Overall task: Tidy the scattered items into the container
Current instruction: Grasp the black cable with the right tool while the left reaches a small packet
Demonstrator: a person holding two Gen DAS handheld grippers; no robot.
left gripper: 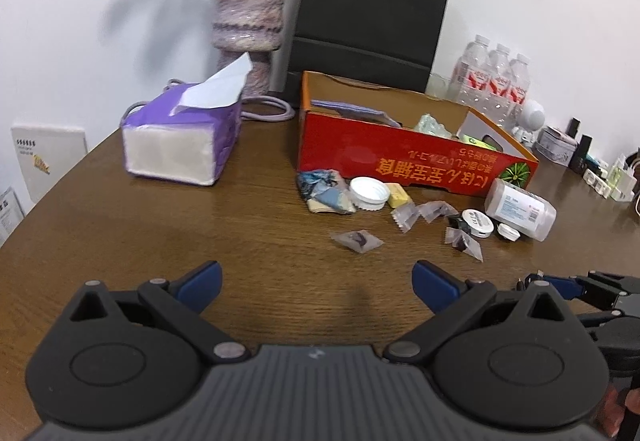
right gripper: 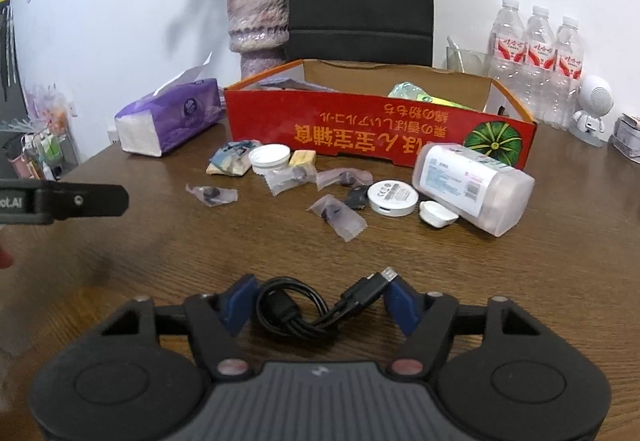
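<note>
Cable (right gripper: 316, 305) pinched in my right gripper (right gripper: 320, 301).
My left gripper (left gripper: 318, 281) hangs wide open, holding nothing, above the table (left gripper: 160, 233).

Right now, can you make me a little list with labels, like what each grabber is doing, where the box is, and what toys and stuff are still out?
left gripper: open, empty, above bare table
right gripper: fingers on either side of a coiled black cable; grip not clear
container: red cardboard box, open top, some things already inside
still out: white jar on its side, white lid, round white case, clear wrapped sweets
table: brown wood
</note>
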